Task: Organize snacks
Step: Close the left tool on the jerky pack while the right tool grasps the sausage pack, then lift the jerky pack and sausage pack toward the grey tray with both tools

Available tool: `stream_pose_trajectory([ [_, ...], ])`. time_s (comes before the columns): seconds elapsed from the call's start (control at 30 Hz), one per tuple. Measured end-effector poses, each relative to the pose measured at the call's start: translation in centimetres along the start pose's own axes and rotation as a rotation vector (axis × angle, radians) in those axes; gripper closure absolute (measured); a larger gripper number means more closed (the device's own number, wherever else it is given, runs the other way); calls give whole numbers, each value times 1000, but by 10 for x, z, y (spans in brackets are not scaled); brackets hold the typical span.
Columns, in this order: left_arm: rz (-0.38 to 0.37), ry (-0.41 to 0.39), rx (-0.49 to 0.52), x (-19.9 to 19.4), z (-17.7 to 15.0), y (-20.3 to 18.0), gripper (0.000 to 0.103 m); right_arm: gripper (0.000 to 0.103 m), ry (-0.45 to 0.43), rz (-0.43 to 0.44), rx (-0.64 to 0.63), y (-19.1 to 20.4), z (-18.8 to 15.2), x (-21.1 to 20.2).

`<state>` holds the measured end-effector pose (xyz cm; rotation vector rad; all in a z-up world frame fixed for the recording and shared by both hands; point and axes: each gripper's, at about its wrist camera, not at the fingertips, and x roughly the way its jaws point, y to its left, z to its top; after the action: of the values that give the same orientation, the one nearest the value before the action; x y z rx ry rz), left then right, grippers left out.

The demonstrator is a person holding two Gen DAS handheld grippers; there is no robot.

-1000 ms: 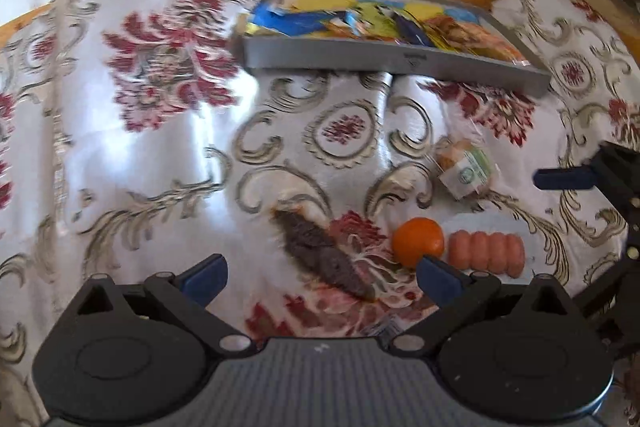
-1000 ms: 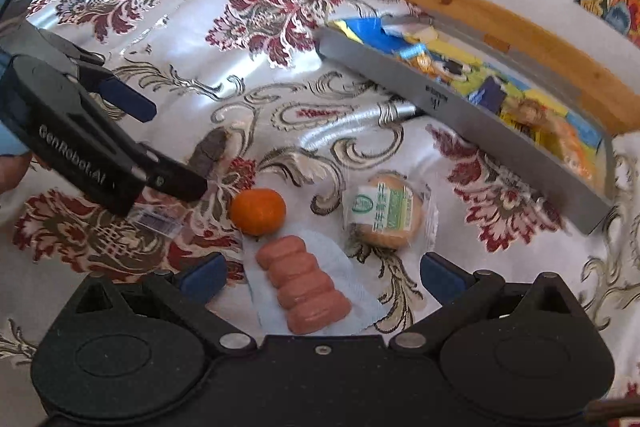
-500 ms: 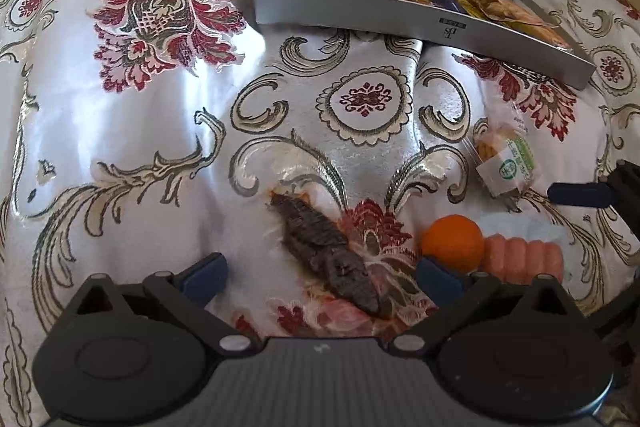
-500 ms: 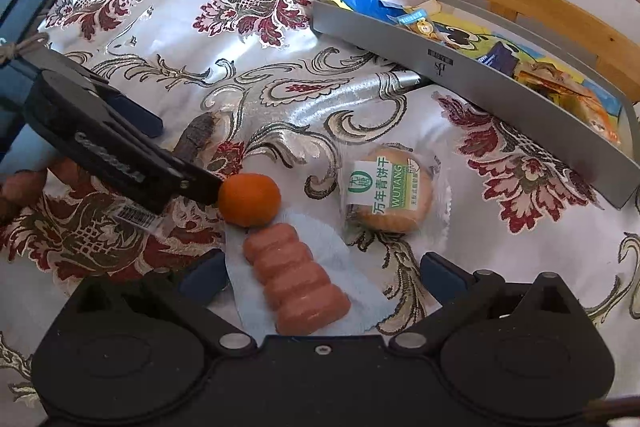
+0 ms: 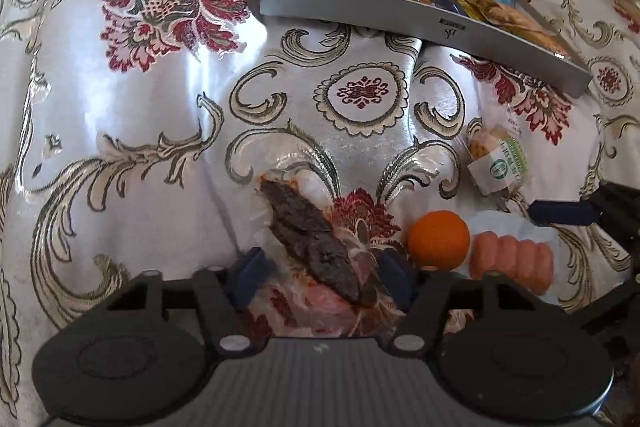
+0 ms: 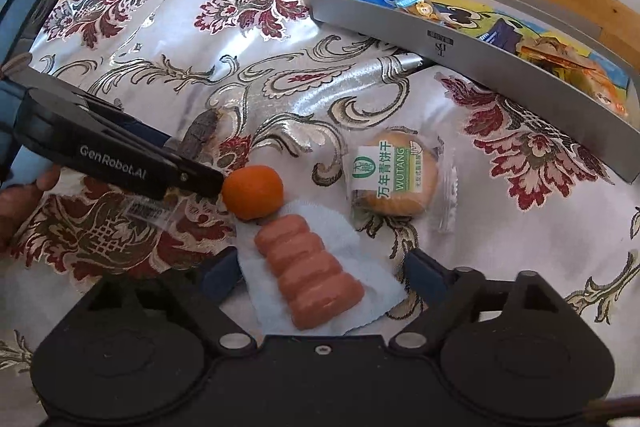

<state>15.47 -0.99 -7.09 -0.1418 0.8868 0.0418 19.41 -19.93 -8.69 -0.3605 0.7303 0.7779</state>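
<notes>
Since a second ago the left gripper (image 5: 320, 277) has been lowered over the dark snack (image 5: 310, 241) in its clear wrapper, and its jaws have been narrowed from wide apart to just beside the pack's near end; whether the pads (image 5: 248, 277) already touch the wrapper cannot be told. The dark snack lies slantwise on the patterned cloth (image 5: 160, 99), left of the orange (image 5: 439, 239). The right gripper (image 6: 316, 273) is held wide open, with the sausage pack (image 6: 310, 277) lying between its fingers on the cloth, not gripped. The orange is seen touching the far end of the sausages. A wrapped cake (image 6: 394, 177) with a green-and-white label lies just beyond, apart from the orange. Farther back a grey tray (image 6: 500, 67) is filled with coloured snack packets. In the right wrist view the left gripper is seen from the side, its tip close beside the orange, and part of a hand (image 6: 20, 203) shows at the left edge.
</notes>
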Motion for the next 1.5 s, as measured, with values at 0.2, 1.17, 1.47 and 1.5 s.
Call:
stream_pose_trajectory([
  [0.2, -40, 16, -38, -12, -7, 10, 51, 26, 13, -22, 1, 5, -2, -6],
  [1.17, -148, 19, -112, -48, -27, 19, 52, 49, -16, -171, -103, 49, -11, -16],
  [1.47, -156, -16, -92, -58, -30, 17, 52, 51, -14, -213, -123, 54, -9, -21],
  [1.5, -154, -21, -90, -59, -30, 17, 52, 51, -17, -223, -140, 56, -9, -22],
])
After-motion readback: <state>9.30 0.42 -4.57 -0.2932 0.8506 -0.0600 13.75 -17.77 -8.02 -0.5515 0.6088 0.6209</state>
